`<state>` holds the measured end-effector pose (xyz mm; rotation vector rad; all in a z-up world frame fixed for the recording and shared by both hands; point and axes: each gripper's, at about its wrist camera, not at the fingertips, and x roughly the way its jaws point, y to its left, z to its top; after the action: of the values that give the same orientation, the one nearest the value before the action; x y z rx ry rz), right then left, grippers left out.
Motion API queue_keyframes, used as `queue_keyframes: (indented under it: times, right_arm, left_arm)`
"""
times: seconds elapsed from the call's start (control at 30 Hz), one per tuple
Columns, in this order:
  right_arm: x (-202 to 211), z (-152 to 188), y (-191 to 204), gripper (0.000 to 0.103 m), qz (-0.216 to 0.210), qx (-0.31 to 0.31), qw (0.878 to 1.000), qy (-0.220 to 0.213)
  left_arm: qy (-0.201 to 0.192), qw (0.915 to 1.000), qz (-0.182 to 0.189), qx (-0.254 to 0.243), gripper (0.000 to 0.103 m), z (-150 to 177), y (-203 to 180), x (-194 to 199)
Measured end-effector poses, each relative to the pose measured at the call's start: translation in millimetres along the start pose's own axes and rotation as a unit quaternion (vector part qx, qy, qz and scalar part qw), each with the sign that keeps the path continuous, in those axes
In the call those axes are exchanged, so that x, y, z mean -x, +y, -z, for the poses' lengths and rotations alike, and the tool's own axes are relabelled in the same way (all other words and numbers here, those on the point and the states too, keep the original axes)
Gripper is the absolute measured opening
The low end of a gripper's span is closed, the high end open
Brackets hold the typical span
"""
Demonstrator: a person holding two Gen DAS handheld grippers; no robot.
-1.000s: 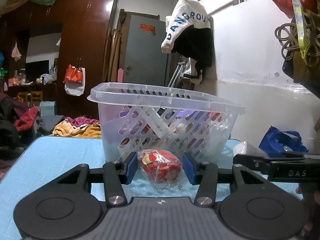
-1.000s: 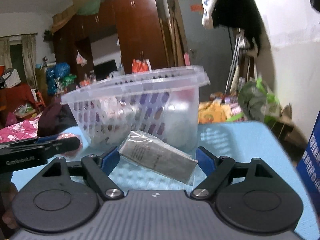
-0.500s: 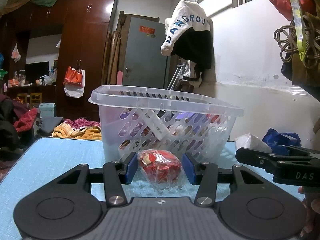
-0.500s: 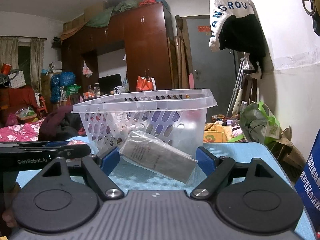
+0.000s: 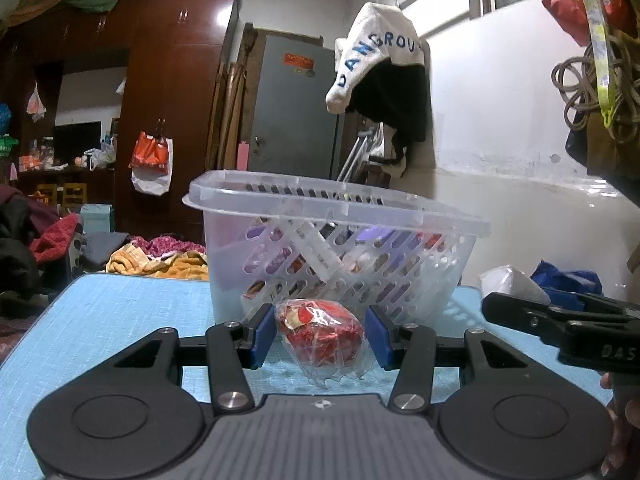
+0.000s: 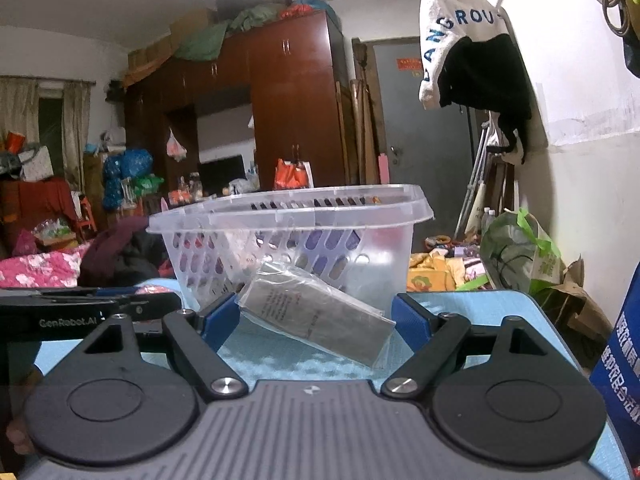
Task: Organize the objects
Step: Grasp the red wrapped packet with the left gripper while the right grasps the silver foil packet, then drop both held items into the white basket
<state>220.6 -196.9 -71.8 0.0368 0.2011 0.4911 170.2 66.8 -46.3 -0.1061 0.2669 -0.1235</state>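
Observation:
A clear slotted plastic basket (image 5: 336,208) with several packets inside stands on the blue table just beyond both grippers; the right wrist view shows the basket (image 6: 288,216) too. My left gripper (image 5: 319,336) is shut on a red snack in clear wrap (image 5: 320,330), held just in front of the basket wall. My right gripper (image 6: 312,316) is shut on a tilted silver packet in a clear bag (image 6: 320,320), also close to the basket. The right gripper's body (image 5: 560,324) shows at the right of the left wrist view. The left gripper's body (image 6: 80,312) shows at the left of the right wrist view.
The blue textured table top (image 5: 120,312) runs out to the left. A white bag (image 5: 508,280) and a blue bag (image 5: 568,280) lie behind the table's right corner by the wall. A blue printed carton (image 6: 624,360) stands at the right edge of the right wrist view.
The right wrist view has tilted up and steadied, so the basket sits higher and sharper in it. Both packets stay between their pads. The left gripper has kept still.

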Motion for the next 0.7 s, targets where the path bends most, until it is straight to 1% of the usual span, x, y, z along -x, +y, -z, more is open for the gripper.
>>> queue_keyframes:
  times: [0.07, 0.1, 0.13, 0.17, 0.2, 0.27, 0.37, 0.4, 0.43, 0.47, 0.5, 0.53, 0.57, 0.6, 0.63, 0.7]
  right_arm:
    - [4.8, -3.8, -3.7, 0.085, -0.013, -0.004, 1.0, -0.009]
    - [8.6, -11.4, -6.3, 0.085, -0.017, -0.01, 1.0, -0.012]
    - [15.0, -22.5, -8.9, 0.085, -0.024, -0.015, 0.999, -0.024]
    - [20.4, -36.1, -10.2, 0.085, -0.027, -0.013, 0.999, -0.039]
    - [23.3, -50.0, -8.9, 0.085, -0.025, -0.003, 0.998, -0.051]
    - [20.8, -83.2, -3.2, 0.085, -0.021, 0.031, 0.997, -0.066]
    - [-10.2, -129.8, 4.1, 0.086, -0.02, 0.076, 0.995, -0.059]
    - [-23.8, -138.1, 4.6, 0.086, -0.014, 0.087, 0.995, -0.056]
    - [-37.4, -142.3, 3.0, 0.086, -0.017, 0.093, 0.994, -0.048]
    - [-52.7, -144.2, -0.4, 0.086, -0.023, 0.092, 0.995, -0.032]
    - [-69.4, -143.2, -3.9, 0.086, -0.023, 0.088, 0.996, -0.013]
    - [-83.2, -139.0, -6.9, 0.088, -0.024, 0.088, 0.996, -0.003]
    - [-91.3, -135.1, -8.0, 0.095, -0.025, 0.093, 0.995, 0.001]
    - [-100.8, -130.9, -8.7, 0.101, -0.018, 0.097, 0.995, 0.008]
    - [-105.2, -126.9, -10.1, 0.103, -0.013, 0.098, 0.995, 0.012]
    - [-107.8, -122.5, -14.0, 0.103, -0.022, 0.09, 0.995, 0.02]
  left_arm:
    - [-0.025, 0.9996, 0.008, 0.004, 0.053, -6.1, 0.1, 9.5]
    - [-0.033, 0.9993, 0.019, 0.003, 0.053, -13.1, -0.2, 15.1]
    - [-0.041, 0.9988, 0.029, 0.001, 0.053, -21.7, -1.2, 19.1]
    - [-0.05, 0.9982, 0.033, -0.007, 0.053, -34.3, -3.7, 22.4]
    - [-0.059, 0.9976, 0.03, -0.018, 0.053, -50.1, -7.2, 23.9]
    - [-0.065, 0.9971, 0.023, -0.032, 0.053, -87.3, -12.1, 15.8]
    - [-0.043, 0.9983, 0.011, -0.038, 0.053, -133.8, -11.2, -22.5]
    - [-0.026, 0.9986, 0.002, -0.046, 0.053, -143.7, -11.1, -37.9]
    - [-0.015, 0.9988, -0.006, -0.046, 0.053, -150.1, -8.6, -53.5]
    - [0.0, 0.9989, -0.014, -0.044, 0.053, -153.3, -5.3, -68.6]
    - [0.027, 0.9988, -0.021, -0.035, 0.054, -153.9, -0.2, -84.5]
    - [0.046, 0.9984, -0.021, -0.023, 0.055, -151.5, 5.2, -95.1]
    - [0.063, 0.9978, -0.017, -0.016, 0.068, -148.8, 10.2, -104.8]
    - [0.074, 0.9969, -0.019, -0.014, 0.085, -145.0, 13.6, -111.7]
    - [0.075, 0.9967, -0.027, -0.015, 0.088, -141.8, 15.3, -114.5]
    - [0.07, 0.9967, -0.038, -0.017, 0.089, -138.7, 16.6, -111.6]
